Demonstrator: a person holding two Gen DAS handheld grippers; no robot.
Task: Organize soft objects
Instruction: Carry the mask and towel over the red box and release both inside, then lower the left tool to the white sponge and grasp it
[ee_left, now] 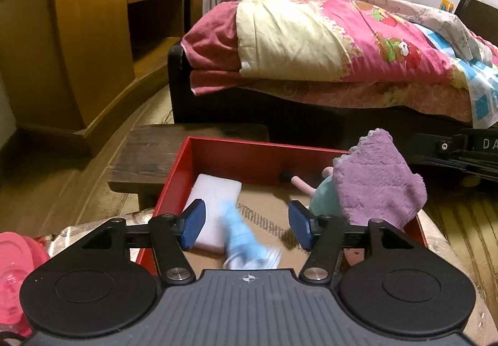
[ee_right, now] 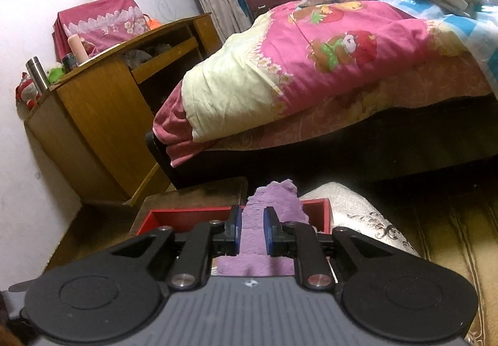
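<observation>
A red box (ee_left: pixel 249 147) with a cardboard floor holds a white foam block (ee_left: pixel 214 193) and a teal plush with a pink limb (ee_left: pixel 323 196). My left gripper (ee_left: pixel 247 223) hovers over the box, open. A blurred light-blue soft thing (ee_left: pixel 241 237) lies below and between its blue pads (ee_left: pixel 194 221), touching neither. A purple fluffy cloth (ee_left: pixel 378 178) hangs over the box's right side. In the right wrist view my right gripper (ee_right: pixel 252 221) is shut on this purple cloth (ee_right: pixel 274 196), just in front of the red box (ee_right: pixel 317 206).
The box rests on a patterned cushioned surface (ee_right: pixel 367 215). A dark wooden stool (ee_left: pixel 146 153) stands behind it. Beyond are a bed with a pink quilt (ee_left: pixel 311 50) and a wooden cabinet (ee_left: pixel 77 50). A pink plastic item (ee_left: pixel 15 268) lies at the near left.
</observation>
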